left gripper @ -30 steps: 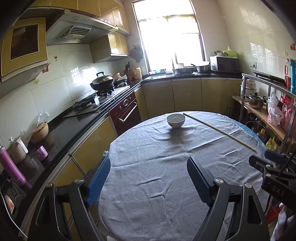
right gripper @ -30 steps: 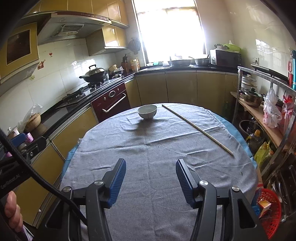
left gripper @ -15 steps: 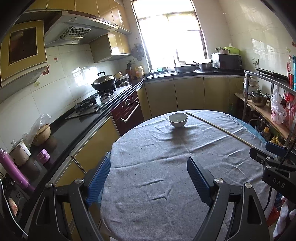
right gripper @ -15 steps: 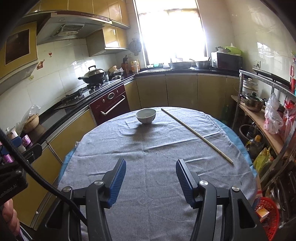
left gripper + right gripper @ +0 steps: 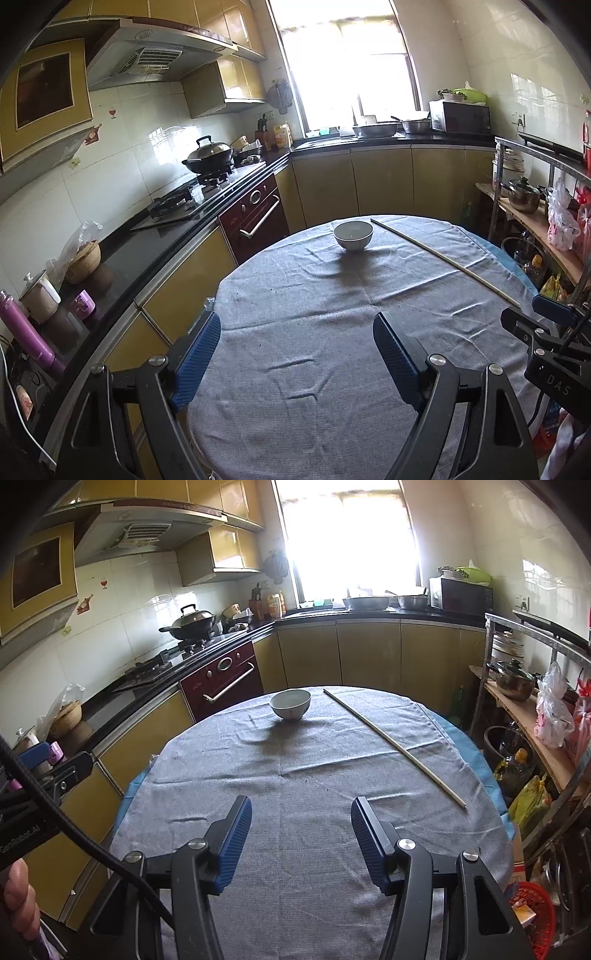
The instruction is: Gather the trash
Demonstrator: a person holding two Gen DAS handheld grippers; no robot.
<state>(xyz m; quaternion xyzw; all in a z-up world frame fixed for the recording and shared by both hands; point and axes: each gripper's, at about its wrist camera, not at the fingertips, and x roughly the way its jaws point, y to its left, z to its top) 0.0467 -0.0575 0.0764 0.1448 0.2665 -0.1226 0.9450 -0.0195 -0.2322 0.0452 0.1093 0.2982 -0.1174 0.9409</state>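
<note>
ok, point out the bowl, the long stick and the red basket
bowl (image 5: 290, 708), right wrist view, outer wall.
stick (image 5: 391, 744), right wrist view, mid-length.
red basket (image 5: 546, 925), right wrist view, rim at the right.

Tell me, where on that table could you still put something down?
Nearly all of the grey tablecloth is bare: the broad stretch between the bowl and the near edge, and the left side beside the counter. The long stick crosses the right side. The counter and the shelf are crowded.
</note>
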